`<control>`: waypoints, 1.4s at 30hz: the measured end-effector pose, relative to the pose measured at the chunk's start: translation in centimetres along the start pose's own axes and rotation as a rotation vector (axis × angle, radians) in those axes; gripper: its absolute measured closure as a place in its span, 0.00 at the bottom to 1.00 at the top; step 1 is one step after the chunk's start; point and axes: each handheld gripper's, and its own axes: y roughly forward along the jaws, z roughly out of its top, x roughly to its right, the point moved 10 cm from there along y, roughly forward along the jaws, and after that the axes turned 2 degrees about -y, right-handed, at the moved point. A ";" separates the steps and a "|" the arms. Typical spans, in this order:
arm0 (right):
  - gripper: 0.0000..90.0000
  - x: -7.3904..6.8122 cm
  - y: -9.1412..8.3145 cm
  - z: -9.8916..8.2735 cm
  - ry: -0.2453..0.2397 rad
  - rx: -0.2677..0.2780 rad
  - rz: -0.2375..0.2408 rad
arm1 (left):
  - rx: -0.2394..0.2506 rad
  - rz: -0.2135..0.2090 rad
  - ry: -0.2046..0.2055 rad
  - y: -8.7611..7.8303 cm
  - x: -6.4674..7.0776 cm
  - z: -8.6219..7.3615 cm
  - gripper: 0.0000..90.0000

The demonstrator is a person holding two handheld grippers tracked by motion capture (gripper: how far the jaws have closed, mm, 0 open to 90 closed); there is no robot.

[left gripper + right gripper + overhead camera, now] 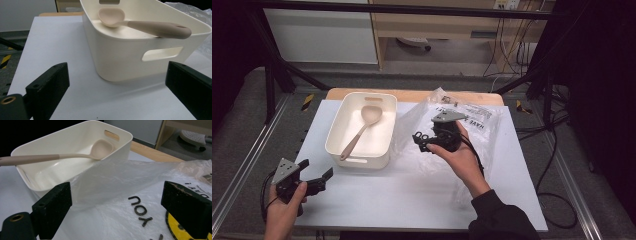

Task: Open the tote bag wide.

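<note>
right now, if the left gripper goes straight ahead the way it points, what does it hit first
Most likely the near end wall of the white bin, around its handle cutout. The left gripper is open, with bare table before the bin; depth is hard to judge.

Cream bin with beige spoon inside; clear plastic bag spread just beside it.

Rectangular, rounded at the corners, open on top, slot handles cut into both short ends, standing upright on the white table toward its left half. Lying lengthwise within: pale silicone, bowl facing up near the far end, handle slanting up onto the near rim, hanging hole at its tip. Crinkled, see-through, printed with black lettering and a yellow mark, lying flat to the right, one raised fold against the bin's long side.
</note>
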 end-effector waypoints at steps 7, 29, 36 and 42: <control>0.09 2.3 -1.1 -2.2 0.024 -0.009 -0.016 | -0.001 0.003 -0.011 0.1 0.0 -0.1 0.05; 0.08 6.8 -0.2 -8.7 0.105 -0.108 -0.094 | 0.010 -0.022 -0.007 -0.3 0.5 0.2 0.05; 0.09 7.6 0.3 -9.6 0.109 -0.136 -0.101 | 0.010 -0.018 -0.002 -0.3 0.5 0.2 0.05; 0.10 6.7 1.0 -10.4 0.097 -0.165 -0.068 | 0.007 -0.021 -0.002 -0.1 0.6 0.2 0.05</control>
